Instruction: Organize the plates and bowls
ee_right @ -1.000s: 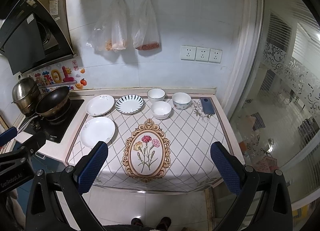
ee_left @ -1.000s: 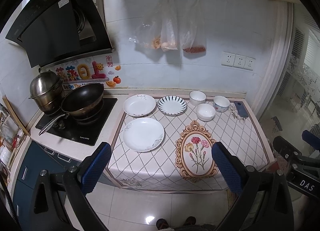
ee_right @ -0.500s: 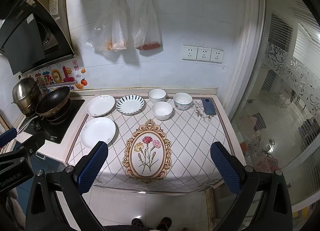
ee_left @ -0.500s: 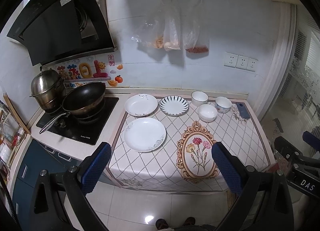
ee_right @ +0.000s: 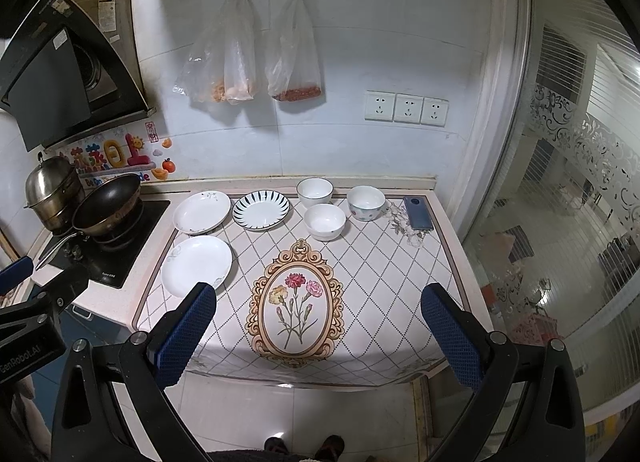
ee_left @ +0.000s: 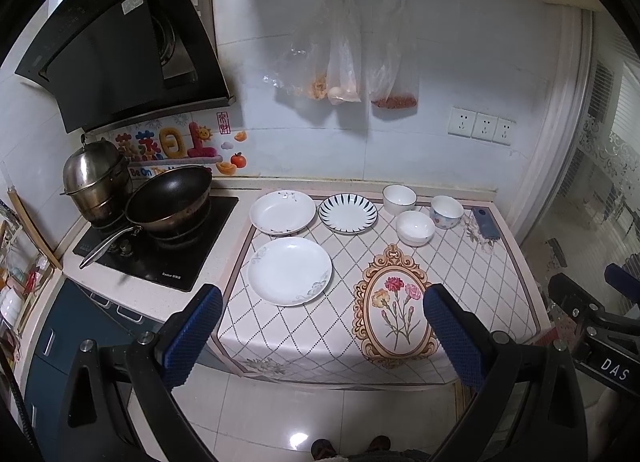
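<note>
On the counter's patterned cloth (ee_left: 460,262) lie three plates: a large white plate (ee_left: 289,270) in front, a white plate (ee_left: 282,211) behind it, and a blue-striped plate (ee_left: 347,213) beside that. Three bowls stand at the back right: a white bowl (ee_left: 399,199), a second white bowl (ee_left: 415,227) and a floral bowl (ee_left: 446,211). The same plates (ee_right: 196,265) and bowls (ee_right: 324,221) show in the right wrist view. My left gripper (ee_left: 322,332) and right gripper (ee_right: 318,332) hang open before the counter, well short of the dishes, holding nothing.
A dark wok (ee_left: 169,198) and a steel pot (ee_left: 96,177) sit on the black cooktop (ee_left: 160,258) at the left, under a range hood (ee_left: 120,45). A blue phone (ee_left: 485,223) lies at the counter's right edge. Plastic bags (ee_left: 344,61) hang on the wall.
Both views have shifted slightly; the counter and dishes sit a little higher and nearer in frame. No dish has moved and both grippers stay open.
</note>
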